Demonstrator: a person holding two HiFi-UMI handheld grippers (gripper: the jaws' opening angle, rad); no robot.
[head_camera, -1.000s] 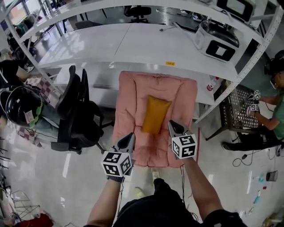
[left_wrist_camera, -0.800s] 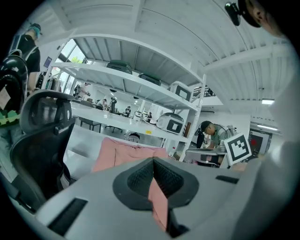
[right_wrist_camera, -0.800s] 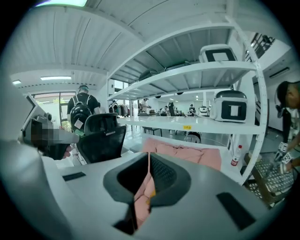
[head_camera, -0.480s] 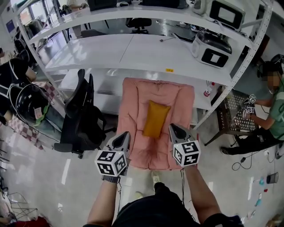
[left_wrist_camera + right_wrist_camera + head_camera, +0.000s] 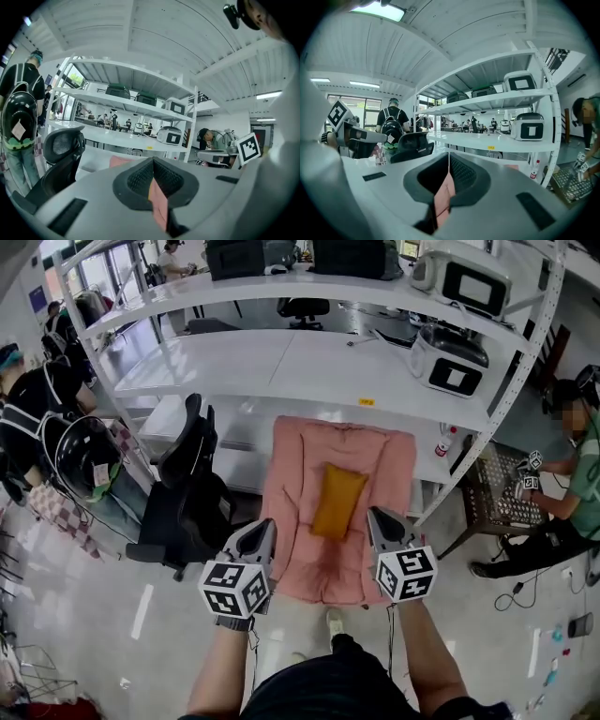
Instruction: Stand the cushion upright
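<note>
Head view: pink quilted cushion (image 5: 298, 465), probably tilted; left gripper (image 5: 262, 527), right gripper (image 5: 378, 517) jaws pinch its edge.

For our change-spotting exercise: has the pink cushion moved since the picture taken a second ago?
Yes: the near edge of the pink cushion has risen slightly, toward the yellow label on the white shelf.

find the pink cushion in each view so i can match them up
Head view: pink cushion at centre, below the shelves.
Left gripper view: bottom centre, a pink fold pinched in the left tool.
Right gripper view: bottom centre, a pink fold pinched in the right tool.
Shared landmark: lower white appliance with black window on the shelves.
</note>
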